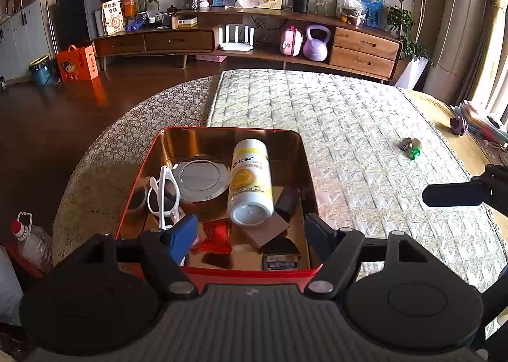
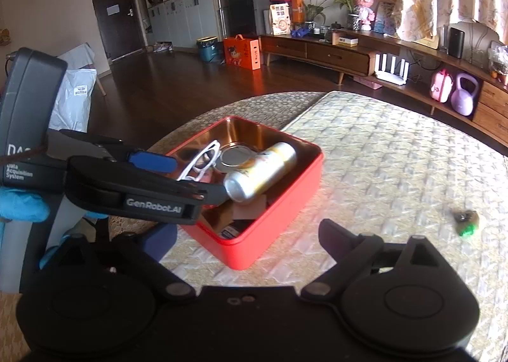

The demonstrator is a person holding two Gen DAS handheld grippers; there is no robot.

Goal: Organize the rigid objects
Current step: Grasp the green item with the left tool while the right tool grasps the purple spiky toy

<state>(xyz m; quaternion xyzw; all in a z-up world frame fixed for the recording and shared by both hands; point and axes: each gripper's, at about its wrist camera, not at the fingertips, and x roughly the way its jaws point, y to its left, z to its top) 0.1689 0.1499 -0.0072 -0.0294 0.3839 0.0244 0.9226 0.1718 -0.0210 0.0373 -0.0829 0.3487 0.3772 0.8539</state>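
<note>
Left gripper (image 1: 250, 235) jaws spread wide over red tin (image 1: 219, 274), white bottle (image 1: 250, 182) between them, right gripper (image 2: 247, 235) jaws released, empty, tin just ahead

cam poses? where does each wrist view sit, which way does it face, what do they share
Left wrist: on the left tongs, open over the red tin, facing the TV cabinet; right tongs' tip at right edge.
Right wrist: on the right tongs, open, right of the tin, facing left-forward; left tongs and blue-gloved hand show.
Shared: tin, white bottle, sunglasses, green-capped item.
</note>
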